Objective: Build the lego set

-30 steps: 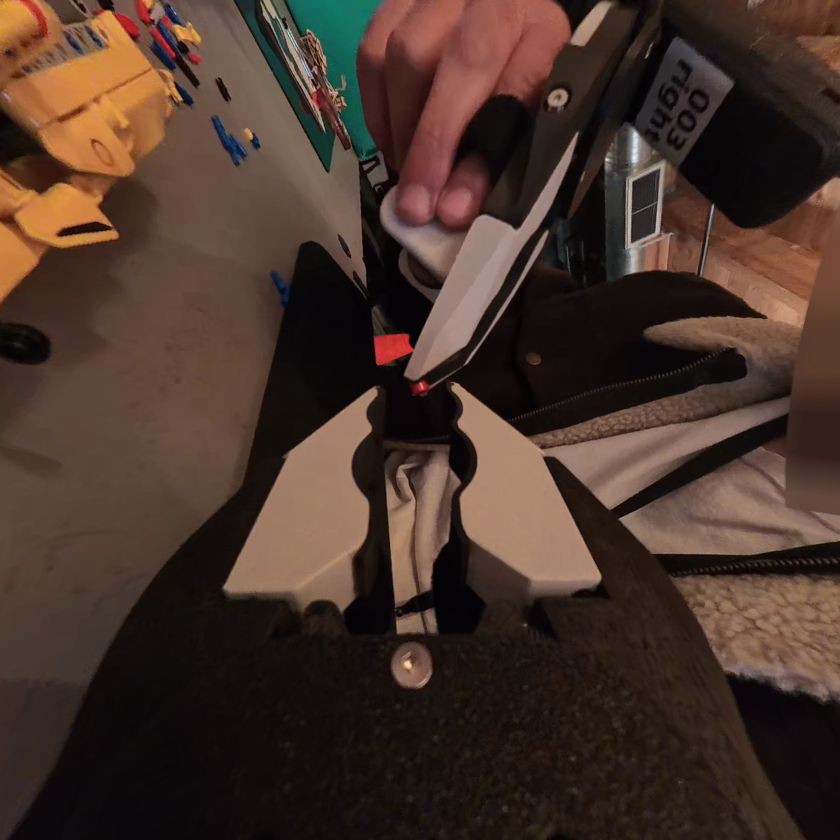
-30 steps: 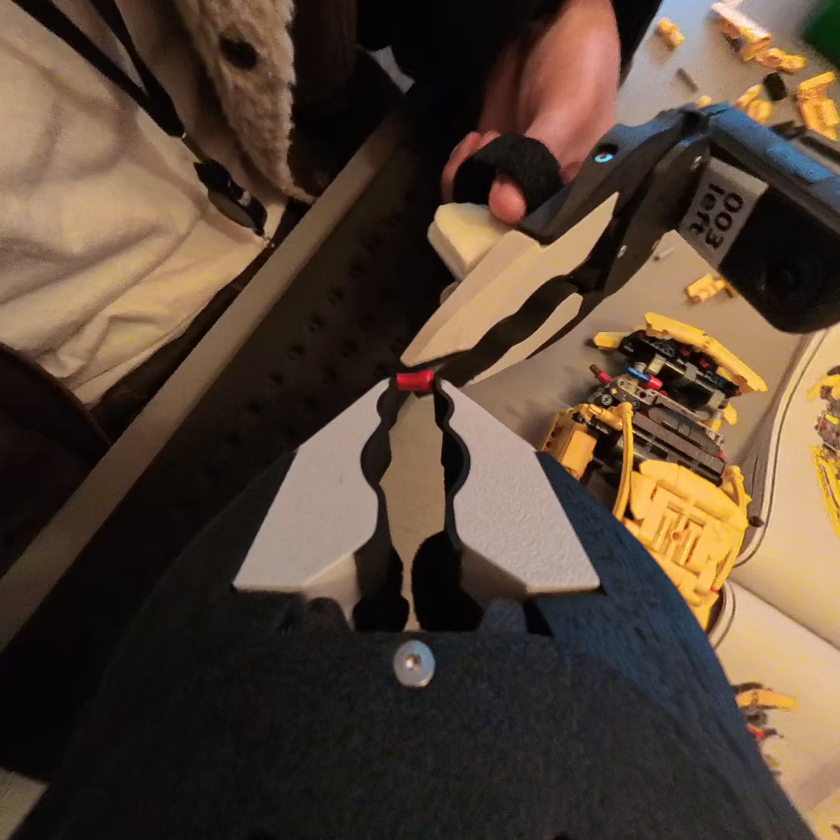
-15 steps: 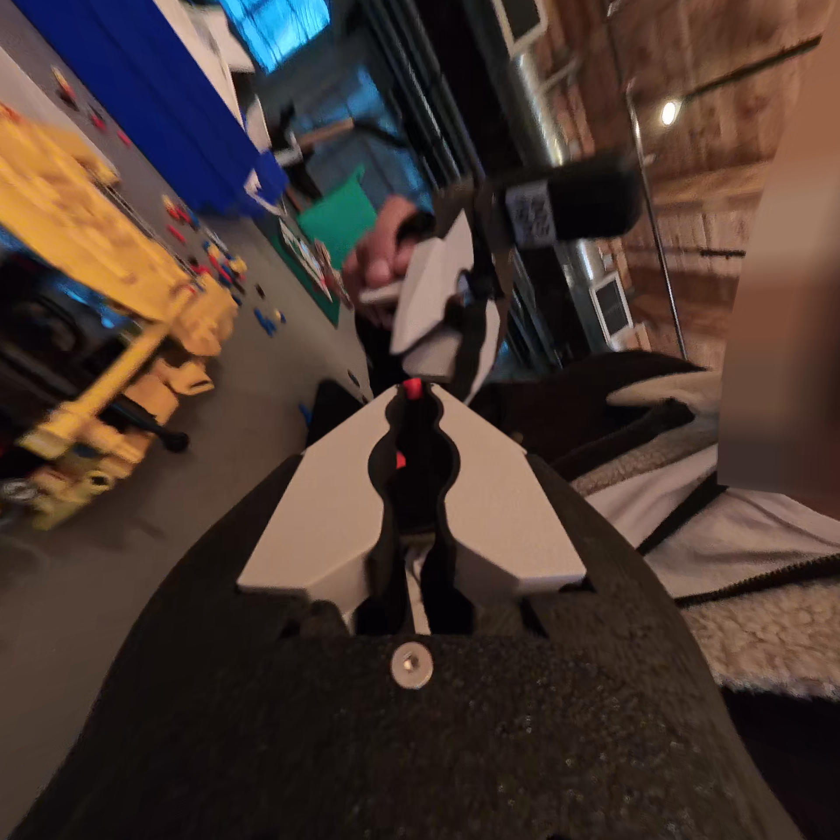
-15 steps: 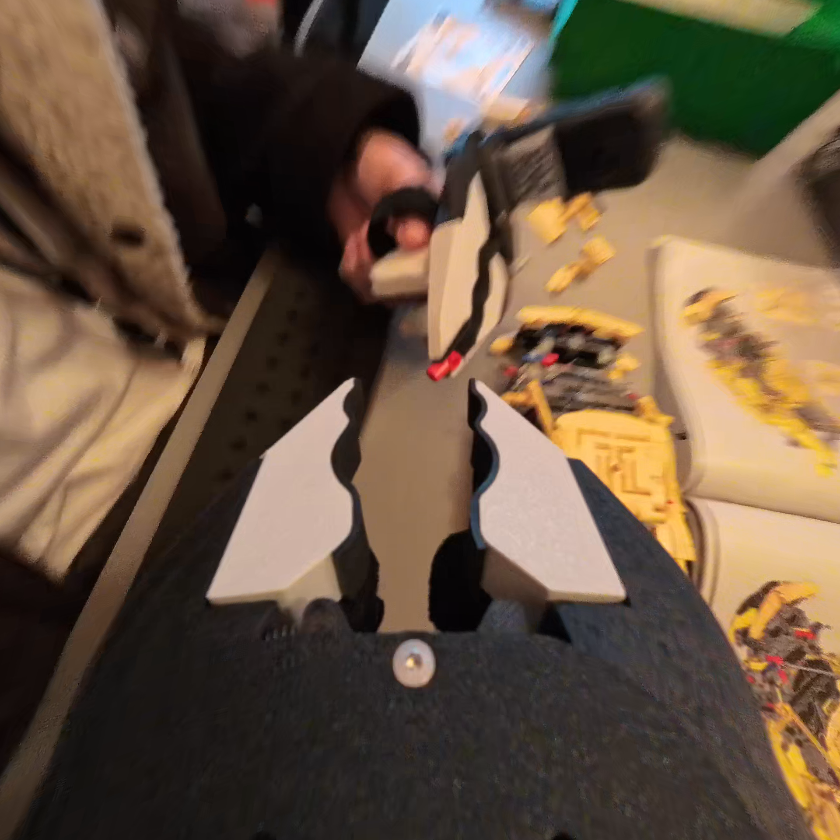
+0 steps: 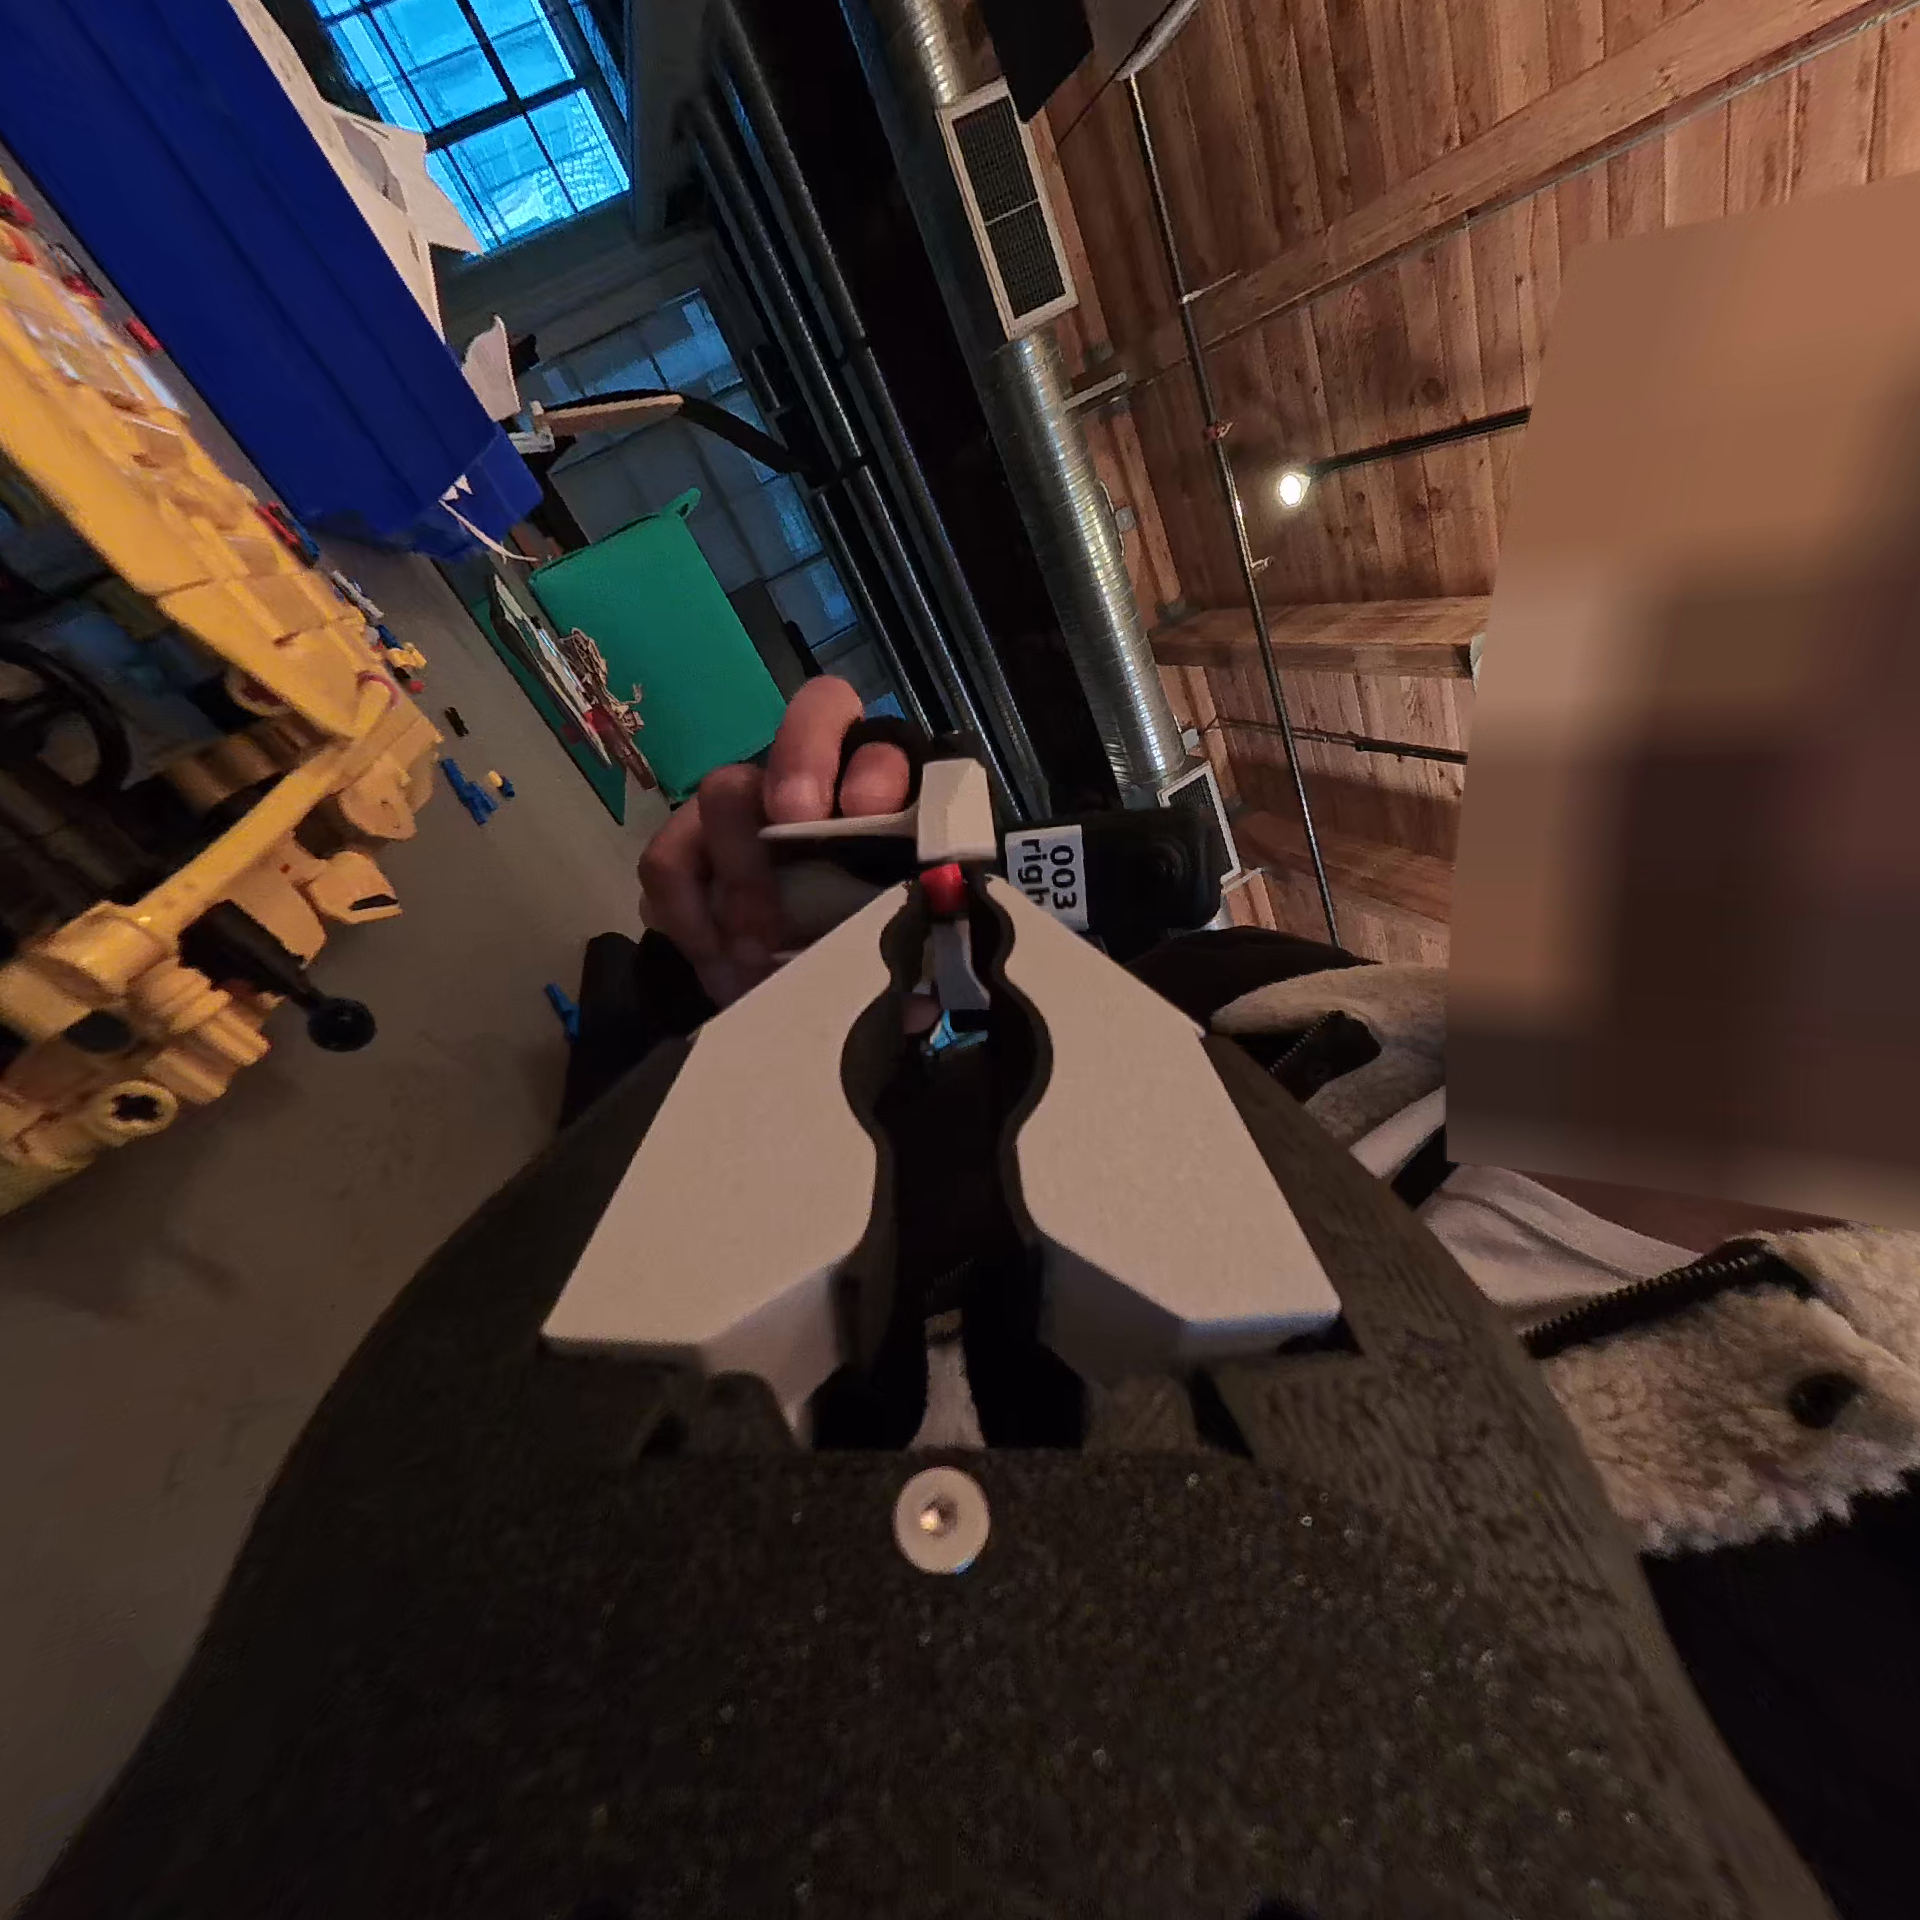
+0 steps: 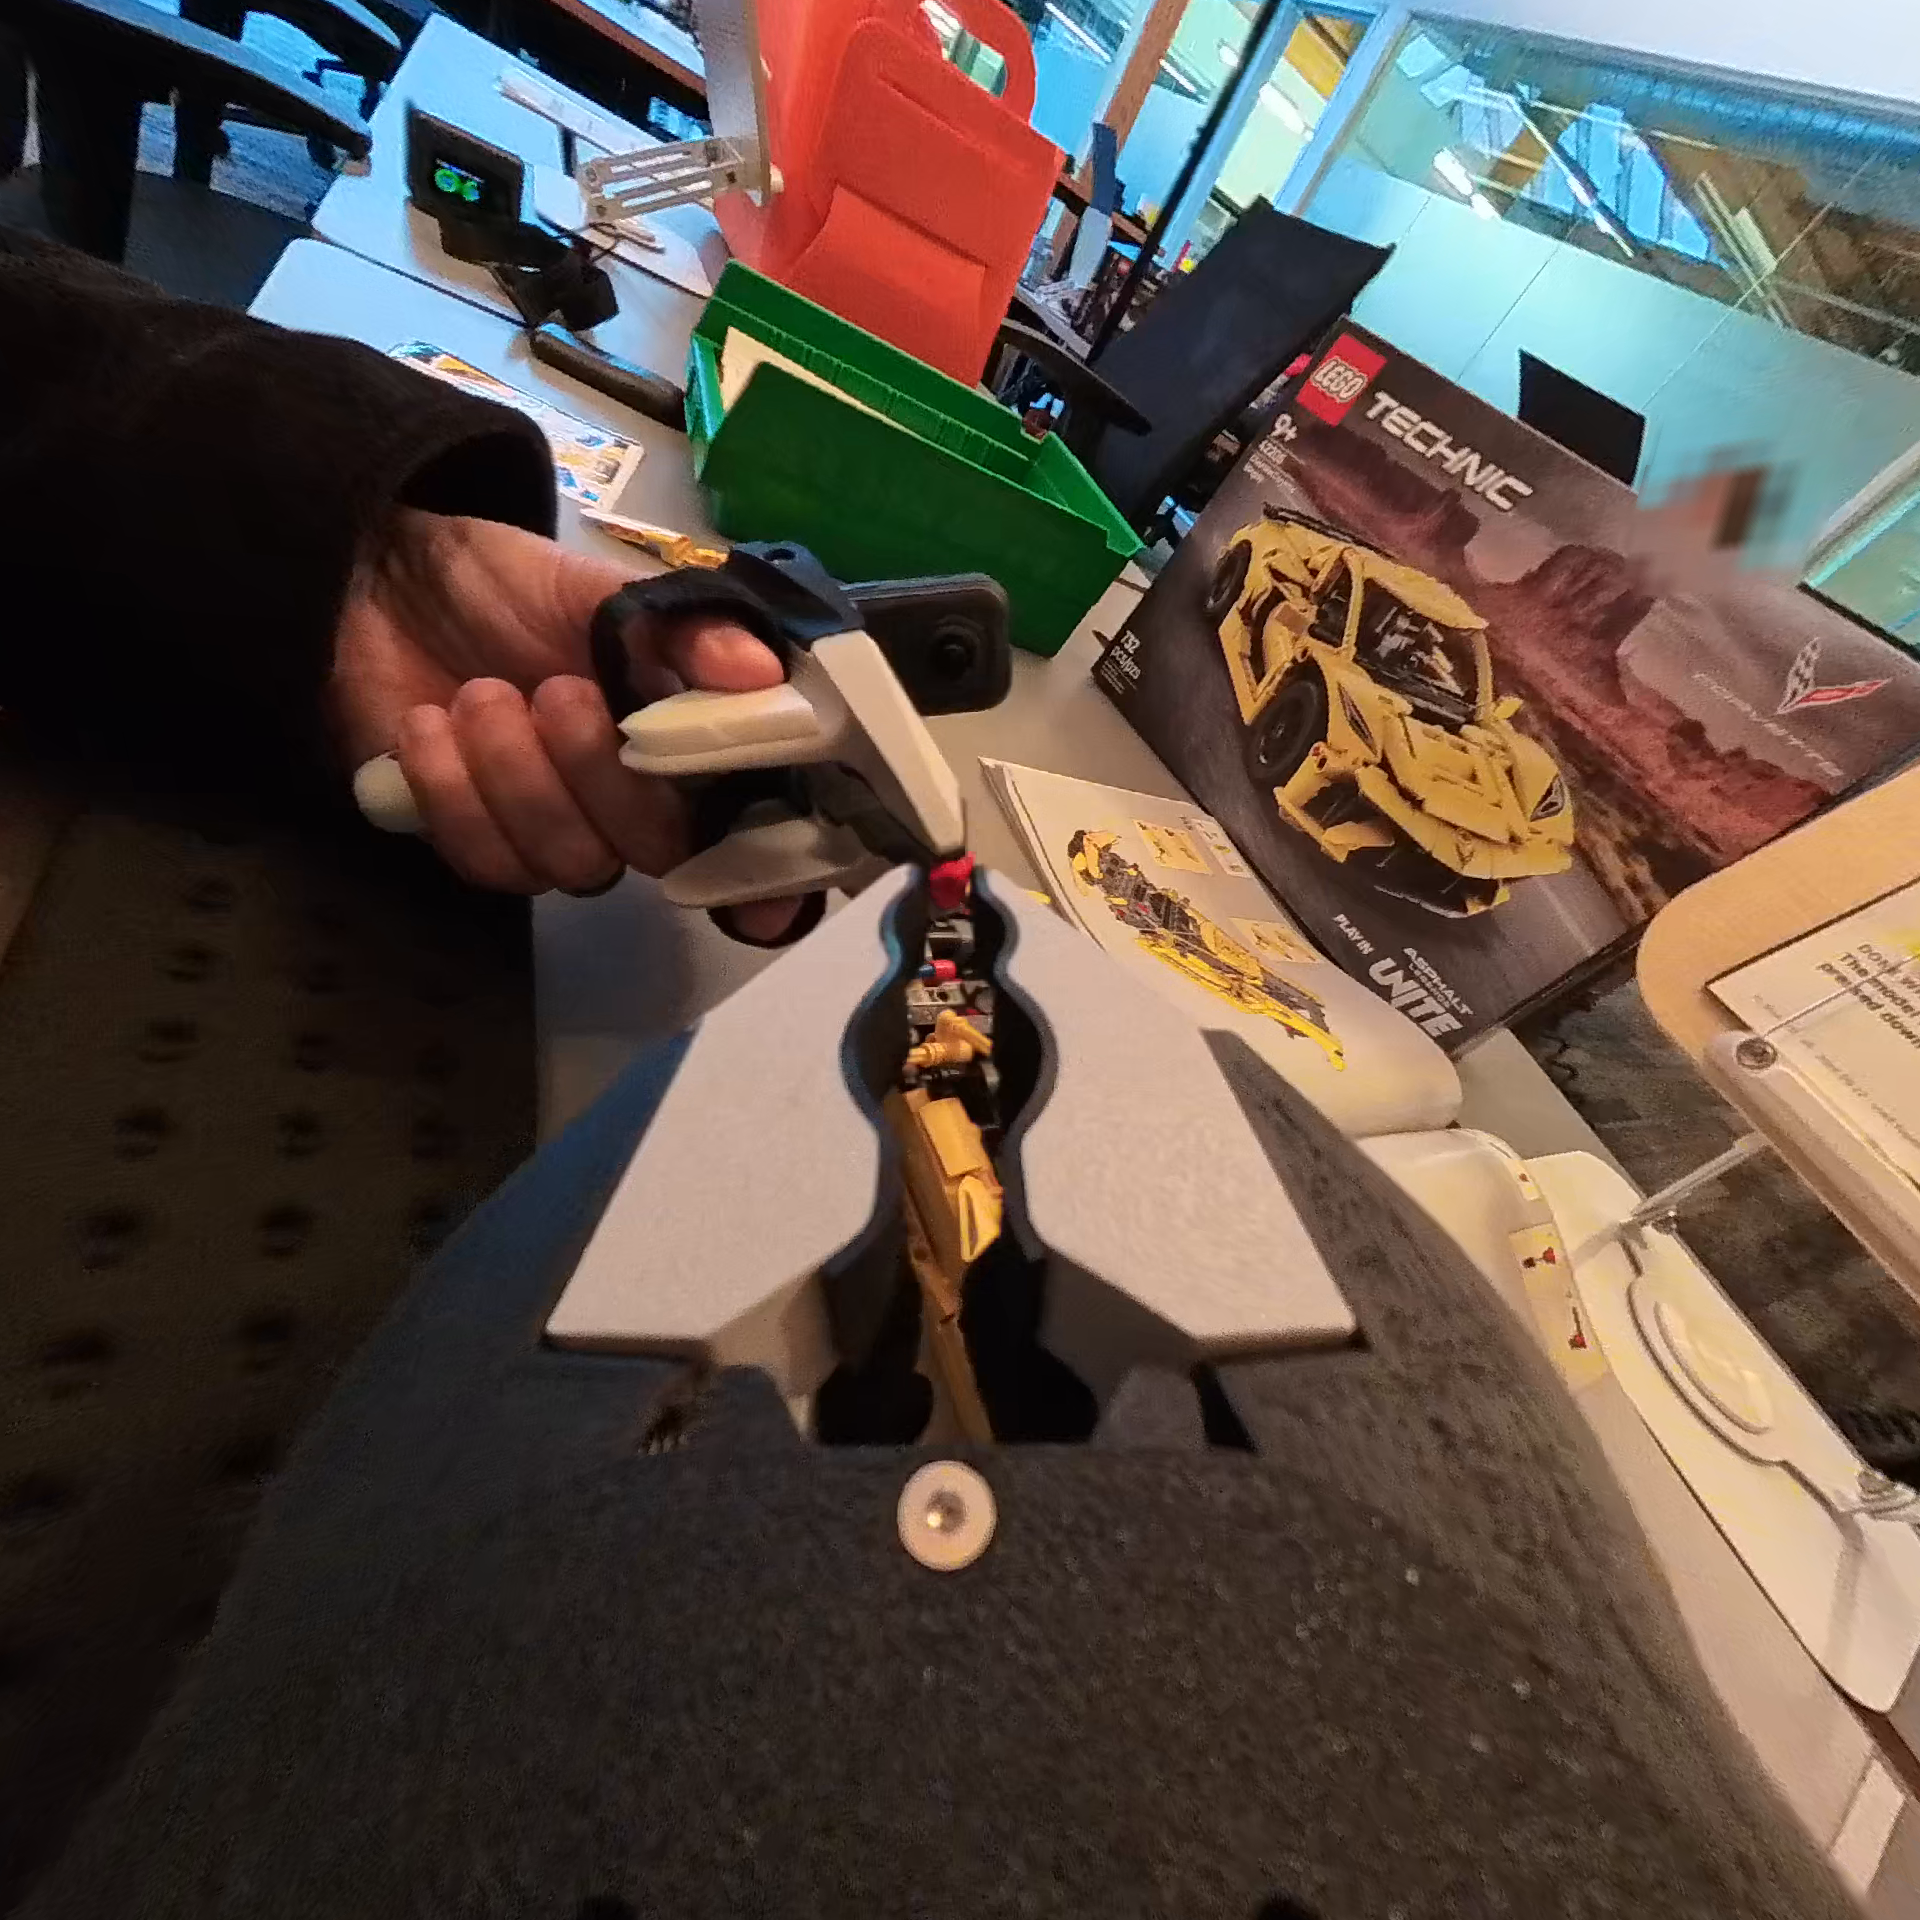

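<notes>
Grey table behind, both tools' tips nipped on red piece.

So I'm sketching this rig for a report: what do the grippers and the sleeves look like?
Each gripper has two pale grey wedge fingers with wavy black inner edges, on a black speckled body with a silver screw. A black finger loop and white label show. Sleeve is dark.

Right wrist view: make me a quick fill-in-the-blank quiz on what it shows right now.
The small piece between the right gripper's jaws is coloured ___.
The bin on the table behind the person's hand is ___.
The car pictured on the set box is ___.
Missing words: red; green; yellow.
</notes>
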